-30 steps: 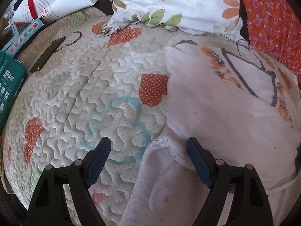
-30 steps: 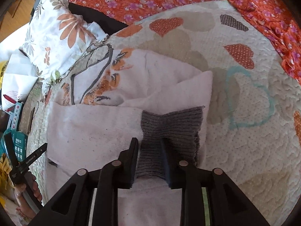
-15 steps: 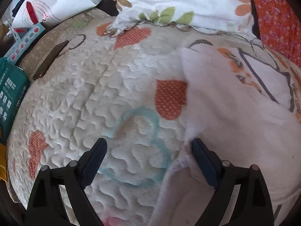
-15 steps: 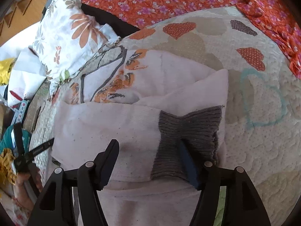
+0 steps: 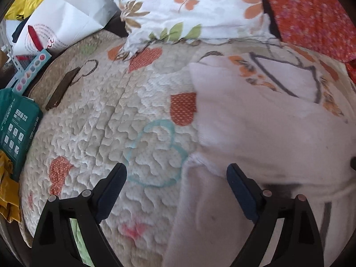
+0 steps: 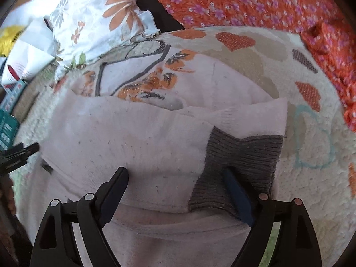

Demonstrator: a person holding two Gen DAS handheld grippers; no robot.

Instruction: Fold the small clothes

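Over the sweater [image 6: 138, 138], both hand-held grippers [image 5: 176, 178] [image 6: 175, 178] gape, holding nothing; no legible writing.

My sweater [image 5: 255, 129] is running off the frame's lower edge, and its folded sleeve [image 6: 133, 138] is hiding the print's lower part

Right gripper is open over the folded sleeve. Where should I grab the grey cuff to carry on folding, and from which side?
Judging by the right wrist view, take the grey cuff at its near bottom edge, which bulges off the white sweater. Come in low from the near side. The right gripper already hangs open there, one finger against the cuff, so shift right to straddle that edge, then close.
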